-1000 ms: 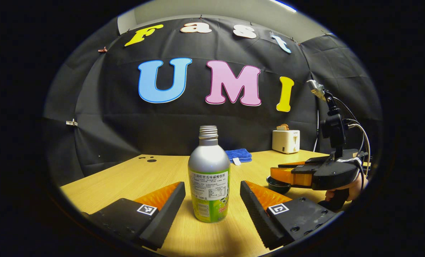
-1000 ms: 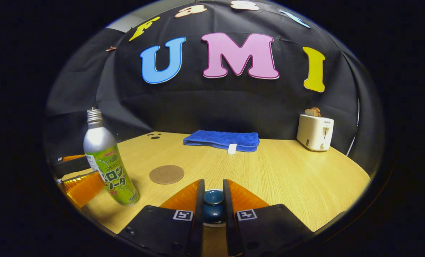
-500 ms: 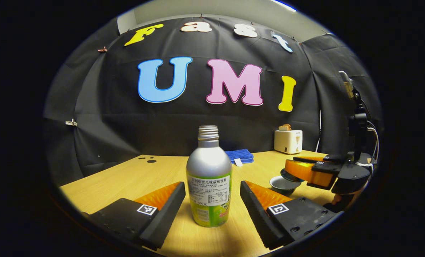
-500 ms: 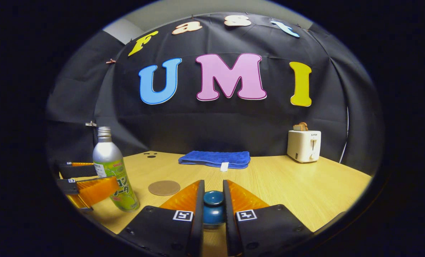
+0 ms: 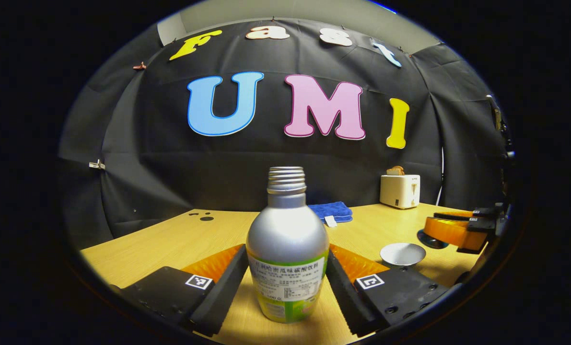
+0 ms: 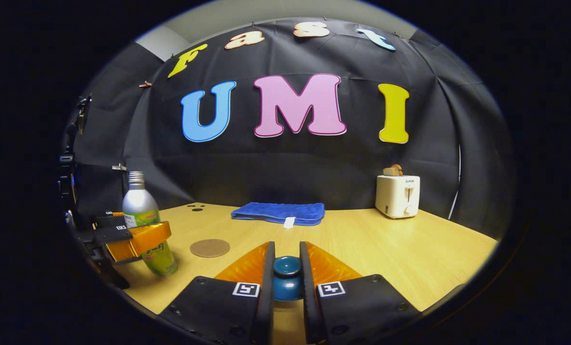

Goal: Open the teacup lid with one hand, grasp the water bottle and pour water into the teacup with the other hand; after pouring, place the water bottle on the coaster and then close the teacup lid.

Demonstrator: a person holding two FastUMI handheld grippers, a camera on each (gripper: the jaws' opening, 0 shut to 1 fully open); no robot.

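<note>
1. Left gripper view gives me a pale wooden table backed by the booth's black cloth wall, with a white toaster and a folded blue towel at the far edge.
2. My left gripper has its jaws spread just wider than the water bottle; both fingers sit against or right beside its sides, and I cannot tell whether they press. The uncapped bottle stands upright on the table.
3. To its right the open teacup sits on the table, uncovered.
4. In the right gripper view my right gripper has its jaws narrowed on the knob of the blue teacup lid, held up off the table.
5. The round brown coaster lies bare beside the bottle.
</note>
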